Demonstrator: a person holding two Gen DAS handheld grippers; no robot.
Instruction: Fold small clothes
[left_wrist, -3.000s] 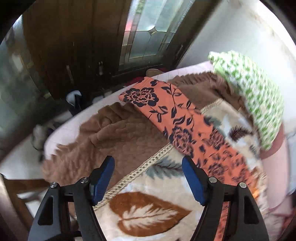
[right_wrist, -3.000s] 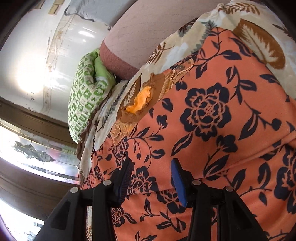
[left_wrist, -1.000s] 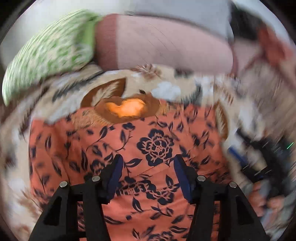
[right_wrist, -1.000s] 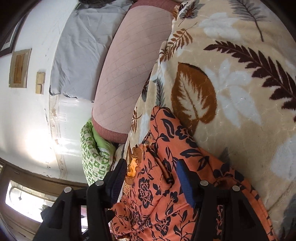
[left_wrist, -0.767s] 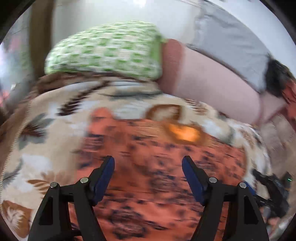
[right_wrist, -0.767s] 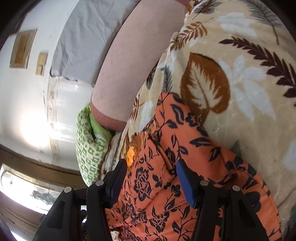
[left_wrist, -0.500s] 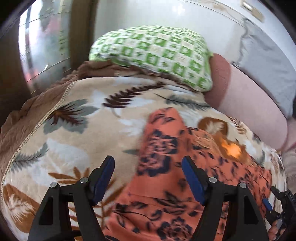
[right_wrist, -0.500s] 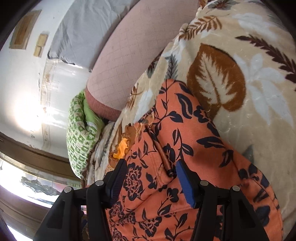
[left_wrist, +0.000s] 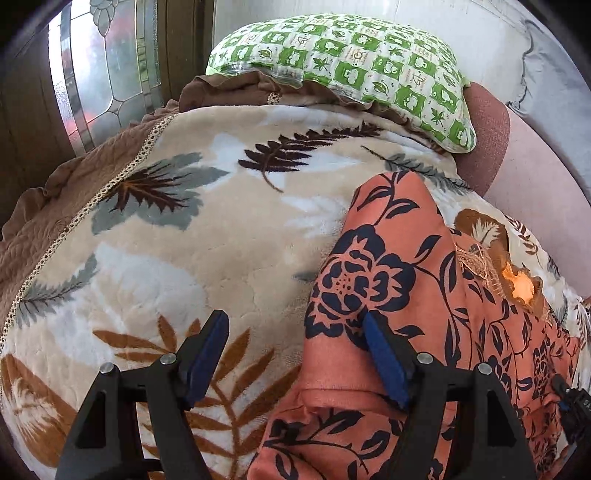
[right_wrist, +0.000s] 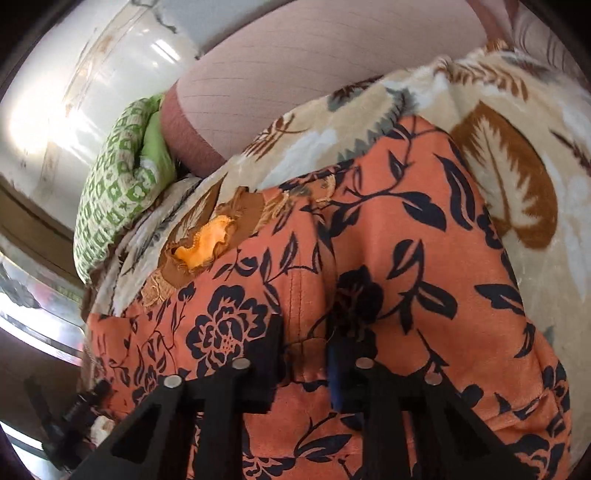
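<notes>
Pinching the orange floral garment (right_wrist: 388, 258), right gripper (right_wrist: 306, 354) has just closed on a fold.
Left gripper (left_wrist: 295, 343) gapes open over its edge; garment's lower part is cut off.

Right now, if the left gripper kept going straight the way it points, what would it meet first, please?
Probably the garment's edge: the open left gripper straddles where the orange floral garment ends on the leaf blanket. Depth is unclear, so it may touch the blanket first.

Orange floral garment (left_wrist: 436, 280) cut off below
</notes>
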